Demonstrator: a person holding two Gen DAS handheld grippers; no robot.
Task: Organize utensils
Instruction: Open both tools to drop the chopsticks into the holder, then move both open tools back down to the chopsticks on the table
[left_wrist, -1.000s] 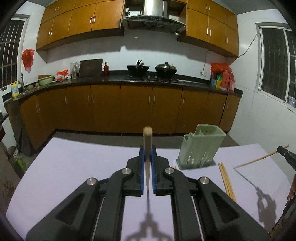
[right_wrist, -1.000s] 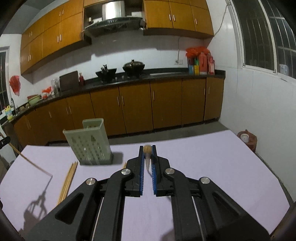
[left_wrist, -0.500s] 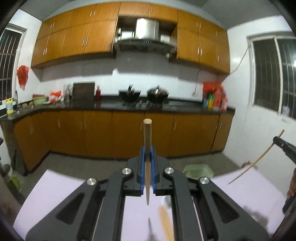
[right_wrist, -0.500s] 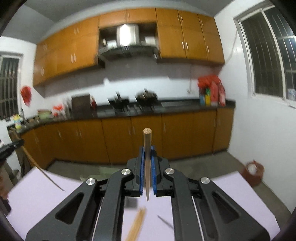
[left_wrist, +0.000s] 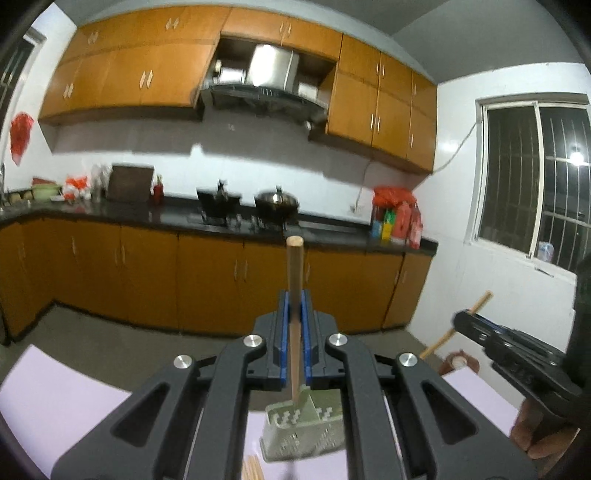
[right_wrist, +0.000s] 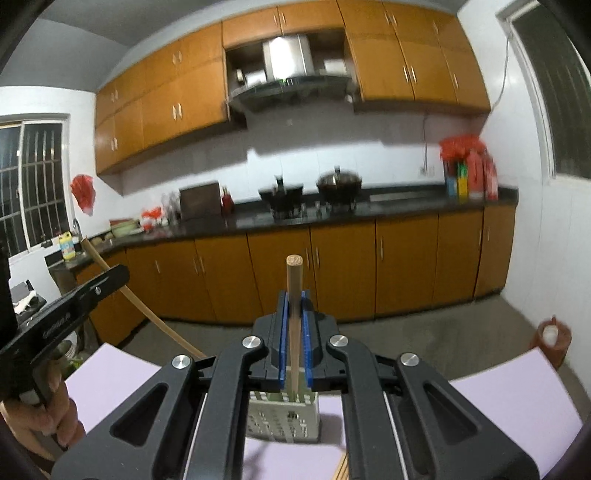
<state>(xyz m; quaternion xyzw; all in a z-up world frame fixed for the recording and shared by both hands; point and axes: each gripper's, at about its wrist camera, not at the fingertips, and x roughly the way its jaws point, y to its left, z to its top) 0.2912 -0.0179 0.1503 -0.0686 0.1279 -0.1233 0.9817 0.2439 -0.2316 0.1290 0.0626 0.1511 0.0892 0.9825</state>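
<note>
Left tongs: the black left tongs (left_wrist: 294, 306) with blue pads are clamped tight on a round, light wooden chopstick (left_wrist: 294, 314), which stands nearly upright between the pads, blunt end up and thin end down.
Left chopstick tip: in the left wrist view it hangs just above the open top of the pale green perforated plastic utensil holder (left_wrist: 303, 432); whether it touches the rim cannot be told.
Right tongs: the black right tongs (right_wrist: 294, 306), also blue-padded, are squeezed shut on a second round wooden chopstick (right_wrist: 294, 325), upright as well.
Right chopstick tip: in the right wrist view its lower end lines up with the holder's mouth (right_wrist: 282, 417); how deep it reaches is hidden by the tongs.
Holder: it stands on the pale lilac bench (right_wrist: 517, 398), below and between both tongs.
Loose chopsticks: a few more wooden chopsticks (left_wrist: 251, 469) lie on the bench just beside the holder, at the bottom edge of both views.
Hands: a bare hand (right_wrist: 44, 421) grips the handle of the left tongs, seen from the right wrist view; fingers (left_wrist: 535, 435) hold the right tongs' handle.
Backdrop: orange-brown kitchen cabinets (right_wrist: 332, 277) and a dark counter with pots stand beyond the bench.
</note>
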